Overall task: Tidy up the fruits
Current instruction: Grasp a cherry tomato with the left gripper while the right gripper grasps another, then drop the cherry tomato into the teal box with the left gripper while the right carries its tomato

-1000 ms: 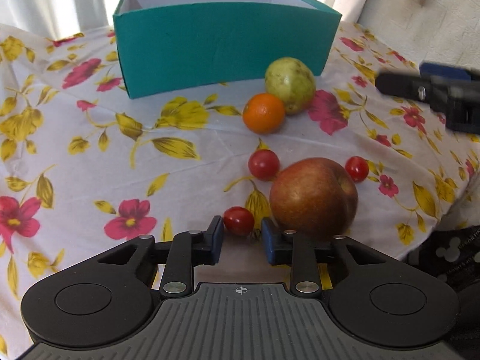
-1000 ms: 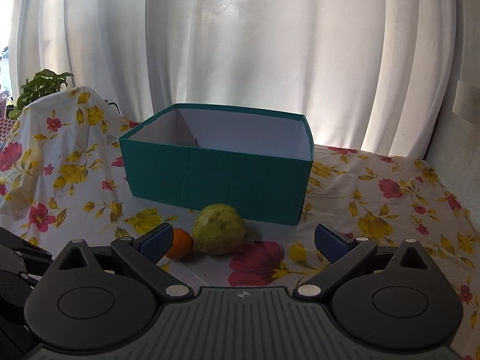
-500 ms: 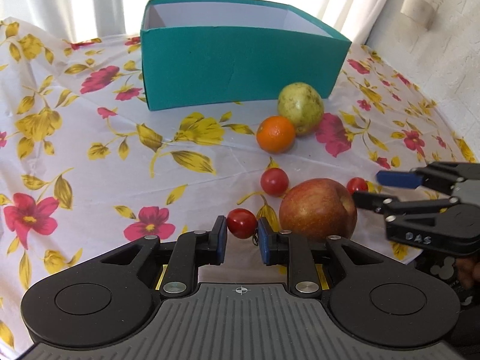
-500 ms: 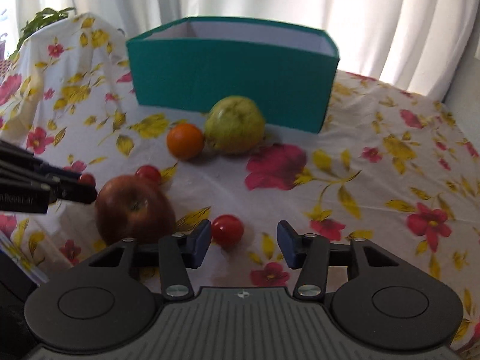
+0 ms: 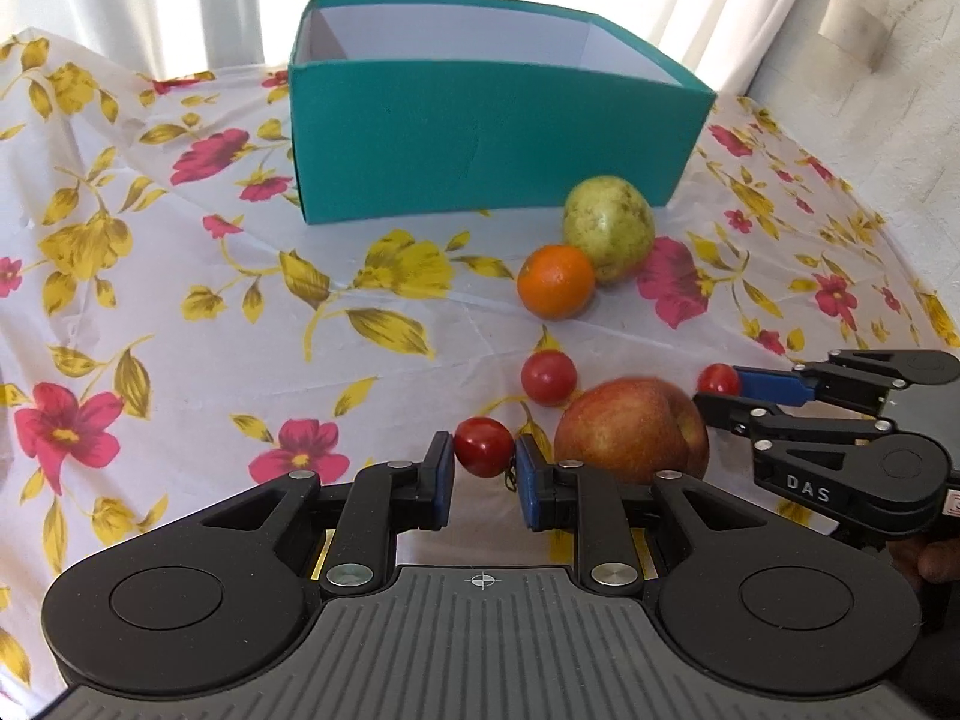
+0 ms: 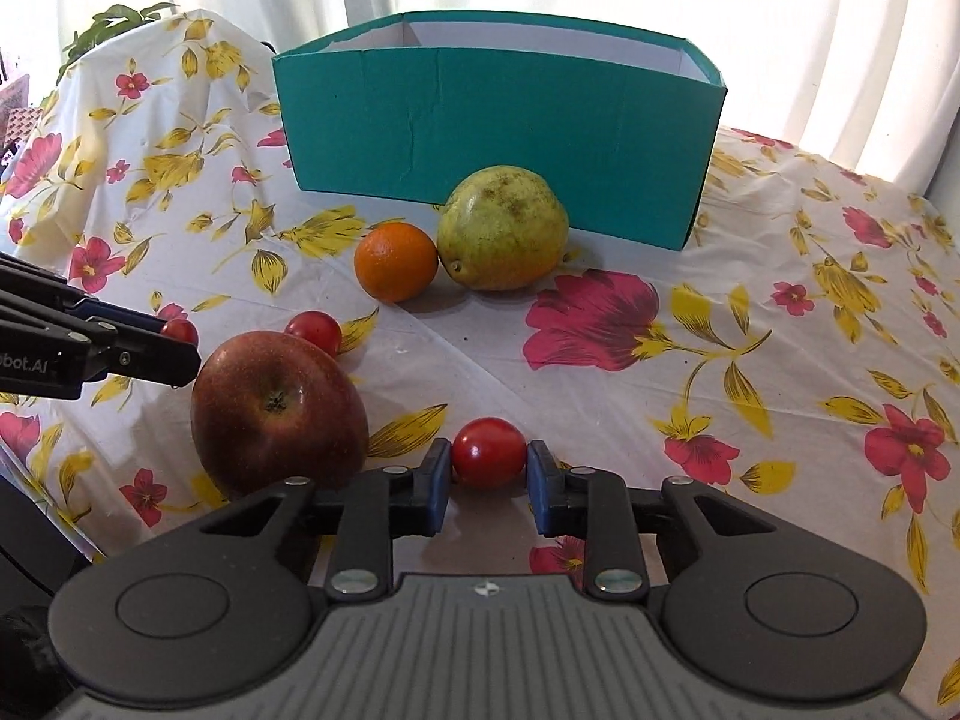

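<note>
Since the earlier frames, both grippers have closed on small tomatoes. Left gripper [image 5: 483,461], at lower centre of its own view, had its pads clear either side of a cherry tomato [image 5: 483,446]; the blue pads now clench it from both sides. Right gripper [image 6: 487,461] was pointed at the curtain with its jaws wide; it has tipped downward to the tablecloth and now grips a second cherry tomato [image 6: 489,452] at lower centre of its view. This second tomato also shows at the right of the left wrist view, at the tip of the right gripper's fingers.

Condition of the fruit: both held tomatoes are round, glossy and red, and rest at cloth level. A third tomato [image 5: 548,377] lies loose in the middle of the left wrist view, just above a large red apple [image 5: 630,429]. The apple sits just right of the left gripper, its stem hollow visible in the right wrist view. Higher in frame, an orange [image 5: 556,281] touches a speckled green pear [image 5: 609,227], with the pear lying close in front of the teal box [image 5: 480,138]. The box stands open at upper centre and shows white inner walls. All items rest on a white tablecloth [image 5: 180,300] printed with red and yellow flowers.
</note>
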A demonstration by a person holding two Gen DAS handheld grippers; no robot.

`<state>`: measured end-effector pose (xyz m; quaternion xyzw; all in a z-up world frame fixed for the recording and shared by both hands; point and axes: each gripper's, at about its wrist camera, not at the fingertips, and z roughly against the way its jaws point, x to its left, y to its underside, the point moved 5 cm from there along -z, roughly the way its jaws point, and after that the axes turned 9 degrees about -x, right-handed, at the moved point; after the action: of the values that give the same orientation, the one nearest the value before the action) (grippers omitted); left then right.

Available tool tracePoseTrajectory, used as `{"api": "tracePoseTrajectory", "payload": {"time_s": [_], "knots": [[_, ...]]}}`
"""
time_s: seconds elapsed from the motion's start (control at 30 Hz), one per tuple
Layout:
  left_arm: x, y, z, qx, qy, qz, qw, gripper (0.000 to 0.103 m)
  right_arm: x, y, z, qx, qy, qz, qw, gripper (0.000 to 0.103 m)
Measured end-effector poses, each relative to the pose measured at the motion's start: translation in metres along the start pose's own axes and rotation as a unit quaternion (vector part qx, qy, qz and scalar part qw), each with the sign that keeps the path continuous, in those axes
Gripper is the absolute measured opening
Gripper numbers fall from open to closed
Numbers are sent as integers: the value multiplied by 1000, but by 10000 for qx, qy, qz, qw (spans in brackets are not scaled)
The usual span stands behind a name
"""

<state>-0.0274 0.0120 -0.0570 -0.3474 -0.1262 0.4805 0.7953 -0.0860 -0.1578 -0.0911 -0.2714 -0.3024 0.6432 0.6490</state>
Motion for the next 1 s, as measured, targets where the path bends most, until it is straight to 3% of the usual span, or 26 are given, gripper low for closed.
{"api": "tracePoseTrajectory", "payload": {"time_s": [0.23,0.6,0.83,1.0], "knots": [[-6,-41,10,-412,-93,-83,9991,25,-10,-27,15,-346,133,-156,9992,26],[3,-141,-4,-1133,-585,-130,9918,25,-26,-73,32,-1027,308,-208,9940,26],[18,-182,-46,-1245,-1067,-41,9864,25,-33,-89,38,-1209,389,-231,9916,26],[22,-183,-76,-1069,-1273,-150,9860,25,-39,-95,38,-1243,469,-242,9908,26]]}}
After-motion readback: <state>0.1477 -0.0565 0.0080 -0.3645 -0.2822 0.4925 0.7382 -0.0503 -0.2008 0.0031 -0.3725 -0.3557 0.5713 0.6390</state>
